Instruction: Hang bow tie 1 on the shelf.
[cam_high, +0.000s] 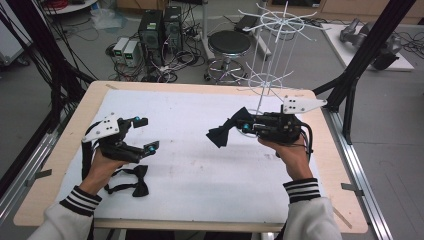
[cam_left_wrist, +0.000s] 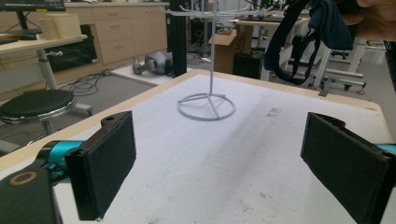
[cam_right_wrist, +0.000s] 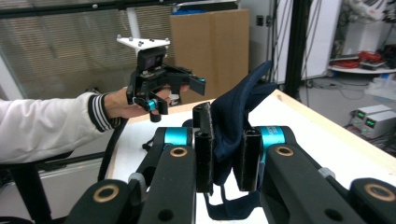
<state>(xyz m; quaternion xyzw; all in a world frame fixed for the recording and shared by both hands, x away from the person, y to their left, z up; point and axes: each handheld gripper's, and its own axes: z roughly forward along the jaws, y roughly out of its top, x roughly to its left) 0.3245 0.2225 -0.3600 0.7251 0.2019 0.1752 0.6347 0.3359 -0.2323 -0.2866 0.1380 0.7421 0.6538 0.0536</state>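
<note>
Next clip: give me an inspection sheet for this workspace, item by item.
Surface: white mat on a wooden table, faintly smudged.
Job's things: dark bow tie in the right gripper; second bow tie lying on the mat; white wire rack at the far edge.
Clutter: nothing seen.
Grippers: right shut on the bow tie; left gripper open, empty.
Cables: one trails from each gripper.
Surroundings: stool, computer towers.

**Cloth, wire and matt plastic**

The bow tie (cam_right_wrist: 233, 116) in the right gripper (cam_high: 239, 127) is soft dark cloth, like the 2nd bow tie (cam_high: 137, 181) on the table. The left gripper (cam_left_wrist: 219, 168) has matt black pads (cam_left_wrist: 105, 163). The table cover (cam_high: 190, 165) looks matt white, scuffed; the rack (cam_high: 272, 60) is thin white wire.
</note>
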